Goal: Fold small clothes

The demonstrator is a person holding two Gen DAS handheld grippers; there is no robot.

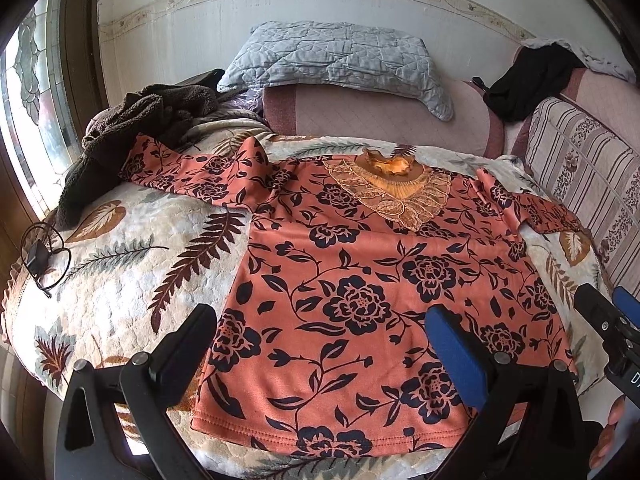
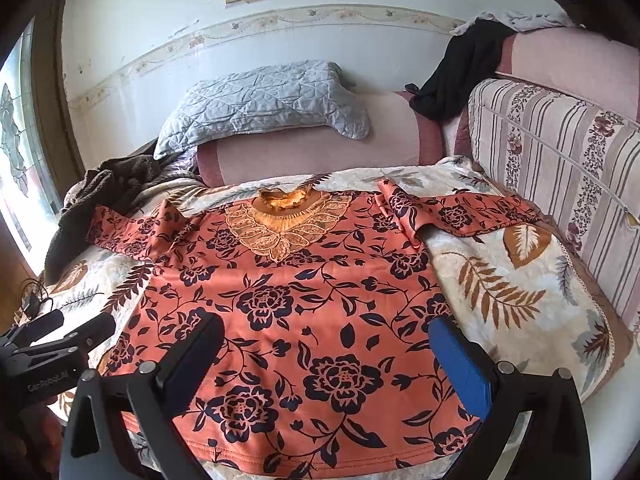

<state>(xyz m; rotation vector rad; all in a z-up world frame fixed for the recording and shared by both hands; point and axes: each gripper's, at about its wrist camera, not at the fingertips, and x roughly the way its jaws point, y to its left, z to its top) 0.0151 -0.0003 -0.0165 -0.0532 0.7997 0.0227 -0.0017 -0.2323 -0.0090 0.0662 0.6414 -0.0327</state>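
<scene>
On the bed's leaf-print blanket (image 1: 120, 280), floral blouse (image 1: 360, 280) lies flat, sleeves out. Left gripper (image 1: 320, 328) and right gripper (image 2: 326, 336) over hem, jaws spread, empty.

The left tool (image 1: 320, 328) has 2 broad black fingers on black triangular brackets with cut-out slots; the right-hand finger carries a blue pad (image 1: 456, 356). Round silver pivot pins (image 1: 140, 358) sit on top of each bracket. The right tool (image 2: 326, 344) is built alike: matte black frame, 1 blue-padded finger (image 2: 460, 364), silver pins. In the right wrist view the left tool's black body bears white lettering (image 2: 48, 382), too small to read surely.
</scene>
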